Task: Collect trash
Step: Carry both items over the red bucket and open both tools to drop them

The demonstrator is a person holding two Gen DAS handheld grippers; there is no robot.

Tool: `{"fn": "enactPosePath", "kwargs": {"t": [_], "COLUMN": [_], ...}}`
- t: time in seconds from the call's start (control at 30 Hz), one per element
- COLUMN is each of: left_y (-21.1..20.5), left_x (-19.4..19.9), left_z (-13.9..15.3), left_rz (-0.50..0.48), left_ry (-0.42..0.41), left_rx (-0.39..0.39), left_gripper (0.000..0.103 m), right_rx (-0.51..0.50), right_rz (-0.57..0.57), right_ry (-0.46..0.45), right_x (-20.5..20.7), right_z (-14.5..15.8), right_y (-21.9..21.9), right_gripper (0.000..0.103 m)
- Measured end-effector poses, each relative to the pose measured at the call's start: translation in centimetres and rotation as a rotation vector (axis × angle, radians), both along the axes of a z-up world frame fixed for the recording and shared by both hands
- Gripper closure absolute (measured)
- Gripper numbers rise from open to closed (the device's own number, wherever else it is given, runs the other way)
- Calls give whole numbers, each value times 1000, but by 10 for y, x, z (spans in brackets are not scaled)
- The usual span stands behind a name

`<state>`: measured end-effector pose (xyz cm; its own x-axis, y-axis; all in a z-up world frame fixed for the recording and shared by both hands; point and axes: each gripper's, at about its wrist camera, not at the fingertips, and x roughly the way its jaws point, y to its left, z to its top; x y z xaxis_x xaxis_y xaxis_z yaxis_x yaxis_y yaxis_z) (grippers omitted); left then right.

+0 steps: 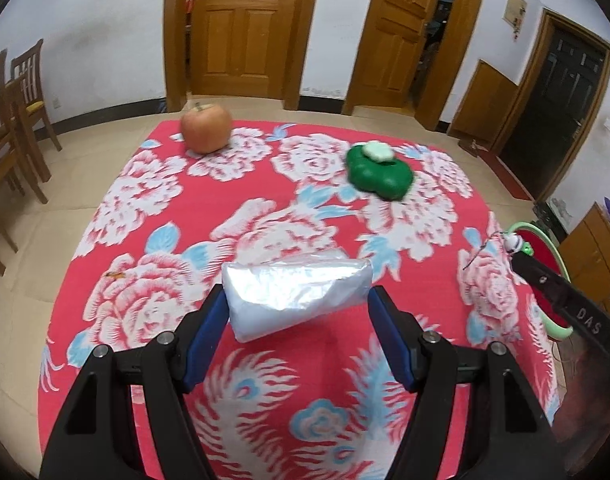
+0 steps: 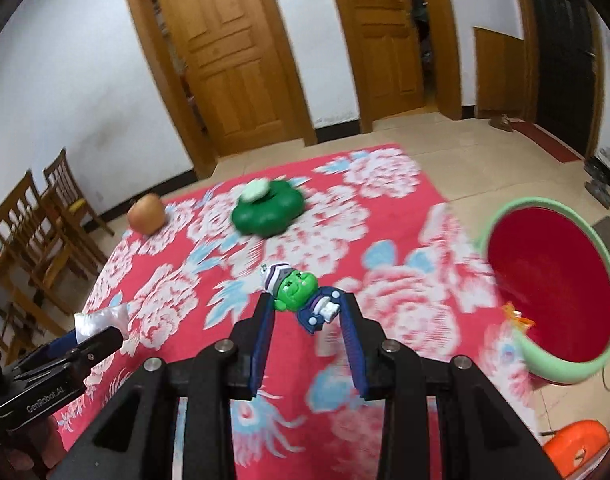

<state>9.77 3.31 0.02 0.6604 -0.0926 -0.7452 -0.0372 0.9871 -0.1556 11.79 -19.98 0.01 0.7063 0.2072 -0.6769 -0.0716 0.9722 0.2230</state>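
Silver packet (image 1: 297, 294): clamped between the pads of the left claw (image 1: 297, 302), lifted above the floral desk (image 1: 305, 184). Apple (image 1: 205, 128) far ahead-left; green box (image 1: 379, 172) ahead-right. Right claw (image 2: 307, 304) pinches a green-headed figurine (image 2: 305, 294); red basin (image 2: 553, 292) to its right.

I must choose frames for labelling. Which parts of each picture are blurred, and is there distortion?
Left wrist view: sharp gripper and silver packet; slight smear on the green box; door frames bow. Right wrist view: tablecloth and basin smeared by motion; the toy figure stays sharp; same fisheye bending.
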Motion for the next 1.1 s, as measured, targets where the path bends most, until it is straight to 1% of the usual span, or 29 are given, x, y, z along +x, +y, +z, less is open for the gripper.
{"fn": "enactPosePath", "kwargs": {"t": [0.13,0.27,0.37,0.6,0.9,1.1], "left_y": [-18,-37,-52,-88,-141,-174], "left_x": [2,4,7,18,30,36], "left_z": [6,10,12,16,18,17], "left_rz": [-43,-83,-116,-196,-306,-371], "left_ry": [-9,-17,-19,-22,-27,-30], "left_rx": [-2,3,7,-5,20,31], "left_gripper": [32,32,32,32,32,32], "right_rx": [19,34,49,72,110,132], "right_rz": [-80,-161,-234,-366,-474,-499], "right_ry": [-29,-37,-34,-3,20,16], "right_x": [-10,-17,-21,-27,-27,-31], "right_z": [9,11,9,-4,-20,-23], "right_y": [-35,-70,-100,-154,-204,-218], "right_gripper": [67,67,67,66,65,65]}}
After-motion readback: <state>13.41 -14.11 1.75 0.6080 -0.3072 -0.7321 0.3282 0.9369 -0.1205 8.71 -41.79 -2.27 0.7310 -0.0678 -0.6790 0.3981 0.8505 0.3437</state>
